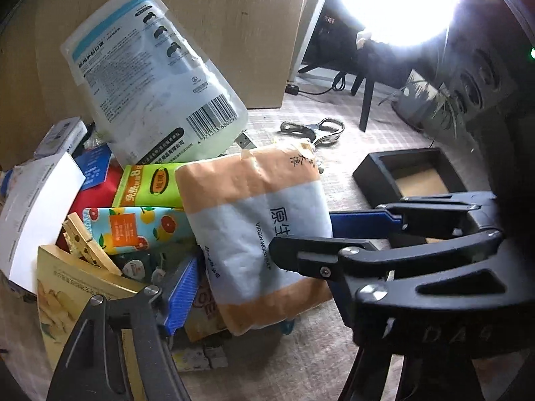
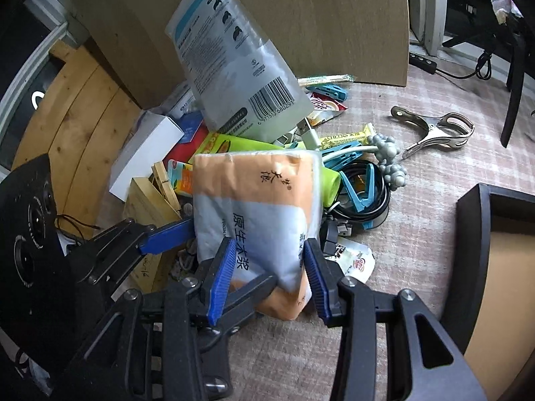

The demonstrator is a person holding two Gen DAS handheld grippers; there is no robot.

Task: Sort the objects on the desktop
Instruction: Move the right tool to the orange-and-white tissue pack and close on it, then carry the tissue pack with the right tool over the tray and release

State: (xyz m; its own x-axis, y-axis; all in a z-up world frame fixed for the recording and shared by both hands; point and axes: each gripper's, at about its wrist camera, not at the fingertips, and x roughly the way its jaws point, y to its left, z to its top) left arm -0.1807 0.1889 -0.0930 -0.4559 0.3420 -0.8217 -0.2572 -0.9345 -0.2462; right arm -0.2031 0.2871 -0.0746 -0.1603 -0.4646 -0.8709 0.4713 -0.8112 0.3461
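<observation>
An orange and pale blue tissue pack [image 2: 254,207] stands on a pile of clutter; it also shows in the left wrist view [image 1: 257,230]. My right gripper [image 2: 267,275] is shut on the pack's lower end, blue pads on both sides. My left gripper [image 1: 260,250] straddles the same pack with its jaws wide and the pack between the pads; in the right wrist view its blue finger [image 2: 167,235] reaches the pack's left side. A clear mask bag [image 2: 240,67] leans on a cardboard box [image 2: 301,16] behind.
A black tray [image 2: 495,234] sits right, also in the left wrist view [image 1: 411,173]. A metal clamp [image 2: 434,132] lies on the checked cloth. The pile holds a white box [image 2: 147,153], blue clips [image 2: 354,180], black cable, wooden pegs [image 1: 87,247] and snack packets.
</observation>
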